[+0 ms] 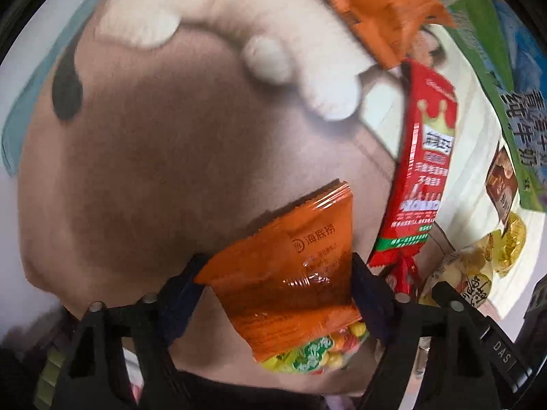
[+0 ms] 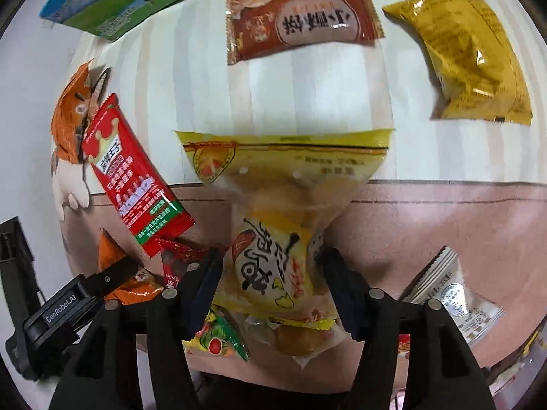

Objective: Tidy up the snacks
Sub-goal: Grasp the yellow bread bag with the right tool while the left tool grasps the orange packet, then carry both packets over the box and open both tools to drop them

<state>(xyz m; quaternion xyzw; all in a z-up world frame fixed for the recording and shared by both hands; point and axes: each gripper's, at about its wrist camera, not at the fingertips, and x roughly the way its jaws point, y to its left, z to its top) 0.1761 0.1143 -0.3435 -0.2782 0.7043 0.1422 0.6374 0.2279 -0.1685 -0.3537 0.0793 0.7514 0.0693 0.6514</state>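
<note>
My left gripper point(image 1: 277, 273) is shut on an orange snack packet point(image 1: 290, 266) and holds it above the printed mat point(image 1: 154, 157). A colourful candy packet point(image 1: 307, 352) lies under it. My right gripper point(image 2: 273, 266) is shut on a yellow-and-clear snack bag point(image 2: 273, 239) over the same mat. A red stick packet point(image 1: 420, 171) lies to the right in the left wrist view and at the left in the right wrist view point(image 2: 133, 174). The left gripper's body point(image 2: 68, 304) shows at the lower left of the right wrist view.
A brown packet point(image 2: 301, 13) and a mustard-yellow packet point(image 2: 475, 58) lie farther out on the mat. A white packet point(image 2: 451, 294) lies at the right. A second orange packet point(image 1: 376, 7) and a green-blue box point(image 2: 112, 0) sit at the far edge.
</note>
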